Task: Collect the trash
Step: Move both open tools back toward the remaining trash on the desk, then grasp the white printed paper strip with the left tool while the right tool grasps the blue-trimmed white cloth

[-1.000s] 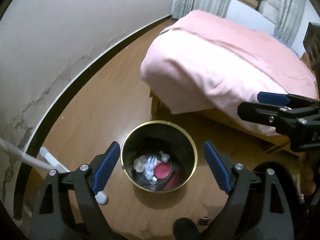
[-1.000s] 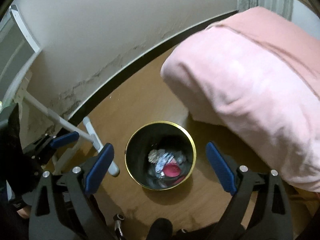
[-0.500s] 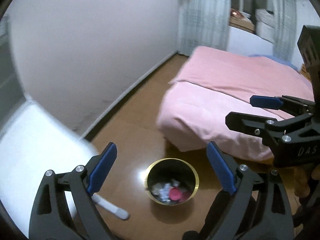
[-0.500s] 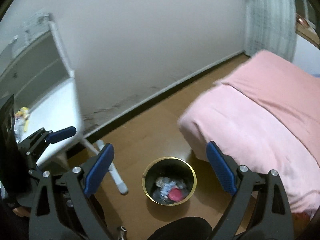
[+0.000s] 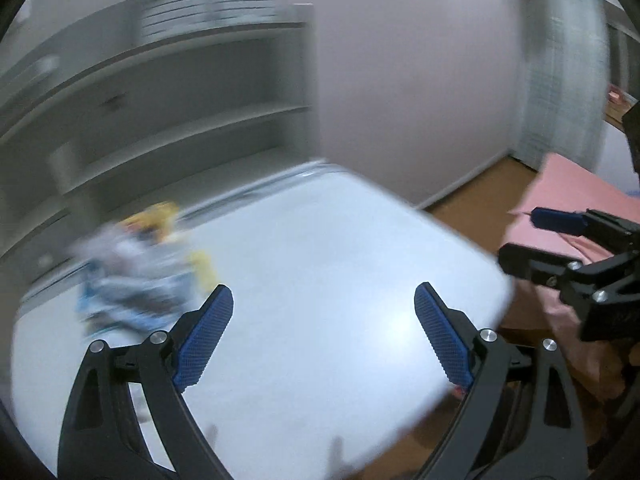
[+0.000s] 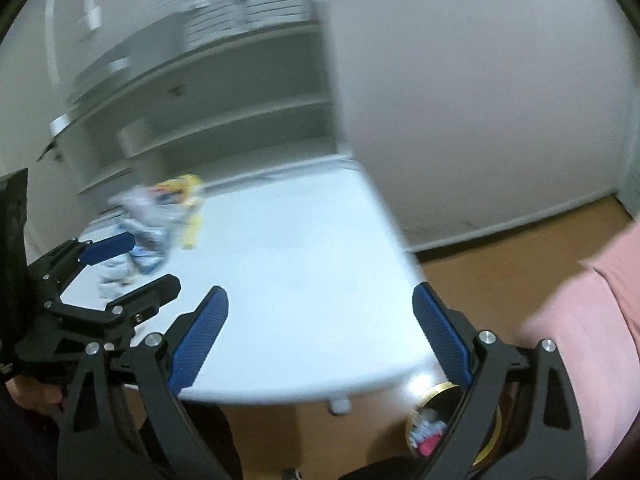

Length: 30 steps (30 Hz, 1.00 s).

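White table (image 5: 320, 280) filled both views, blurred. Behind it a grey shelf unit (image 5: 192, 120) against a pale wall (image 5: 420, 80); wood floor (image 6: 520, 248) & pink bed (image 6: 592, 312) to the right. Trash, a smeared pile of wrappers (image 5: 136, 276) (white/blue w/ some yellow), lay on the table's far left side, near the shelf; individual items couldn't be told apart. Gold-rimmed bin (image 6: 436, 428) sat on the floor below the table's near edge, partly hidden behind the right gripper's finger, w/ white & red scraps inside.

Left gripper (image 5: 323, 336) angled down over the table, fingers wide apart, nothing btwn them. Right gripper (image 6: 320, 340) same pose, fingers wide apart, empty, beside the left one at about the same height.

Vs 1 s ago: both grippers had been looking down into the bin from close above; since then both rose & swung toward the table, so the bin dropped to the right view's bottom edge & left the left view. Left fingers spread slightly wider.
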Tool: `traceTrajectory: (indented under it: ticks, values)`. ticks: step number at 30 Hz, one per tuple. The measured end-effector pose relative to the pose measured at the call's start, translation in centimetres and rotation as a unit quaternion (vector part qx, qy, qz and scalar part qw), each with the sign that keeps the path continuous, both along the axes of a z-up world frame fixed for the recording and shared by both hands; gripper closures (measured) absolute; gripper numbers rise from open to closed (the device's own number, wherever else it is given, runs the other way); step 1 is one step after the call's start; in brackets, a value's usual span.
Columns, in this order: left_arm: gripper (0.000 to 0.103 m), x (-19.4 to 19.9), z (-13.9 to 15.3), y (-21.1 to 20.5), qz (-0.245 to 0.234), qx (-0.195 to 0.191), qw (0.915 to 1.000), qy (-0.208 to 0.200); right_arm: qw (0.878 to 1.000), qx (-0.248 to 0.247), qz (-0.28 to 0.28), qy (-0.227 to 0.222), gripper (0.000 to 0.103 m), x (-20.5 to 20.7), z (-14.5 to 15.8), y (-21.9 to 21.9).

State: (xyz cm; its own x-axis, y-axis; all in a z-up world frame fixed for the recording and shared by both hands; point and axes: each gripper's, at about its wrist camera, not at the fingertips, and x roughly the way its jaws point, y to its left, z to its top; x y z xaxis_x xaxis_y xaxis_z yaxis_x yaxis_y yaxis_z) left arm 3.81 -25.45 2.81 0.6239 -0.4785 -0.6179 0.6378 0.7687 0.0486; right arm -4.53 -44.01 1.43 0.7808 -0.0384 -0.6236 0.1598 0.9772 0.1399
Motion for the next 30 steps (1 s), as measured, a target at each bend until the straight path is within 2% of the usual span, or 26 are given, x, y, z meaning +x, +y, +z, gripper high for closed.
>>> traceTrajectory:
  ticks: [3,6,12,15,21,30]
  values:
    - [0.013,2.1,-0.1,5.7,0.062,0.001,0.9981,0.006,0.998,-0.002,0.058,0.002,0.013,3.9,0.3,4.4]
    - [0.013,4.0,-0.6,11.7,0.126,-0.002,0.9918,0.023,0.995,-0.001,0.102,0.011,0.013,6.7,0.1,8.0]
    - [0.013,6.3,-2.1,19.6,0.202,-0.005,0.978,0.054,0.984,0.005,0.172,0.041,0.013,10.8,-2.3,14.8]
    - [0.013,6.7,-3.1,22.9,0.223,-0.003,0.9727,0.064,0.978,0.009,0.199,0.058,0.015,12.3,-3.7,17.6]
    - [0.013,7.6,-4.8,26.0,0.245,-0.008,0.9654,0.09,0.968,0.009,0.234,0.086,0.019,14.9,-6.0,21.7]
    - [0.013,8.9,-6.6,26.9,0.244,-0.006,0.9641,0.106,0.961,-0.024,0.26,0.094,0.019,19.3,-6.8,26.0]
